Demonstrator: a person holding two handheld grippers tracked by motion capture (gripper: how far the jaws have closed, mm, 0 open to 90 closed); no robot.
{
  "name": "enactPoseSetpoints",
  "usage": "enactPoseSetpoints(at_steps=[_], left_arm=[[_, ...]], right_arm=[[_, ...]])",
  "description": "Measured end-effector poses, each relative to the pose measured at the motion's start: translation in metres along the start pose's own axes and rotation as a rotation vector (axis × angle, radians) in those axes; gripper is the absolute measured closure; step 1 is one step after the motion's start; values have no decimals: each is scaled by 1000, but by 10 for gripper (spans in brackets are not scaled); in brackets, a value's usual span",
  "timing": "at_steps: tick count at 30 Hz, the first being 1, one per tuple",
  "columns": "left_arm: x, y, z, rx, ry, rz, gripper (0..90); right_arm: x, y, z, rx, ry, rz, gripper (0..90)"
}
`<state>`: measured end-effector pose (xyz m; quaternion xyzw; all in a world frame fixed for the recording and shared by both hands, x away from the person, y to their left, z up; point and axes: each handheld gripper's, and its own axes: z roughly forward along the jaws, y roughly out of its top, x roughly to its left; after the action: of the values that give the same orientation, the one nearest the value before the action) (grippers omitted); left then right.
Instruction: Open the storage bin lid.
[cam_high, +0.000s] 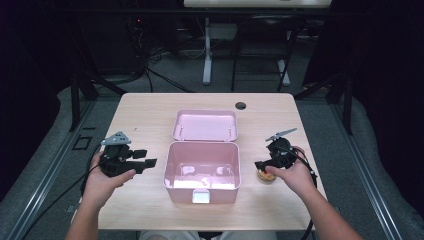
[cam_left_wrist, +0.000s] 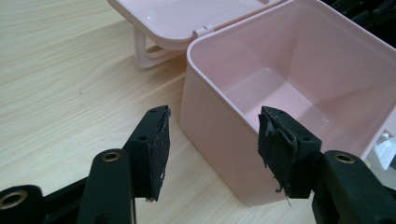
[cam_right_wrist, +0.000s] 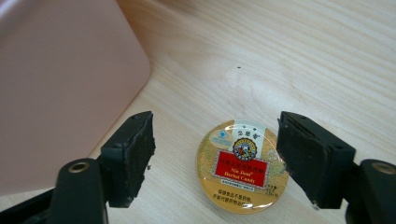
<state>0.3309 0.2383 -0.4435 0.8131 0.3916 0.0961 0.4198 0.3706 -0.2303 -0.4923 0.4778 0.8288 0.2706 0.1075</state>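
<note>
The right tongs (cam_right_wrist: 215, 158) hang low over the counter (cam_high: 150, 115) with their jaws spread wide, and a round gold candy tin (cam_right_wrist: 240, 165) lies flat on the wood between them, its red label facing up. Neither pad touches the tin: the left-hand pad stands well clear of its rim, and the right-hand pad sits just beside the rim with a sliver of wood showing between. In the high view the same right tongs (cam_high: 264, 165) sit in the person's right hand (cam_high: 295, 175), with the tin (cam_high: 265, 176) directly beneath the jaw tips and near the right wall of the pink box (cam_high: 202, 192). That box wall rises as a broad pink surface to the left of the right tongs, apart from them. The left tongs (cam_left_wrist: 212, 149) are also spread, with nothing between the worn black pads; past them stands the near corner of the open pink box (cam_left_wrist: 215, 140), close in front of the tips but not touching them. The box lid (cam_high: 205, 125) is thrown back flat on the counter behind the box, farther from both tongs. In the high view the left tongs (cam_high: 145, 159) are held in the left hand (cam_high: 107, 177) and point toward the box's left wall, a gap of bare counter between.
</note>
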Motion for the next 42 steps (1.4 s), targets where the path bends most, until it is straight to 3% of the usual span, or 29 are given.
enactPoseSetpoints(at_steps=[13,17,42], left_arm=[[-1,0,-1,-2,-8,-2,439],[-1,0,-1,0,-13,1,439],[2,-1,-3,-6,-11,-19,439]], right_arm=[[-5,3,21,114,-25,1,221],[-5,4,25,118,-48,-6,218],[-14,-8,41,148,-58,26,172]])
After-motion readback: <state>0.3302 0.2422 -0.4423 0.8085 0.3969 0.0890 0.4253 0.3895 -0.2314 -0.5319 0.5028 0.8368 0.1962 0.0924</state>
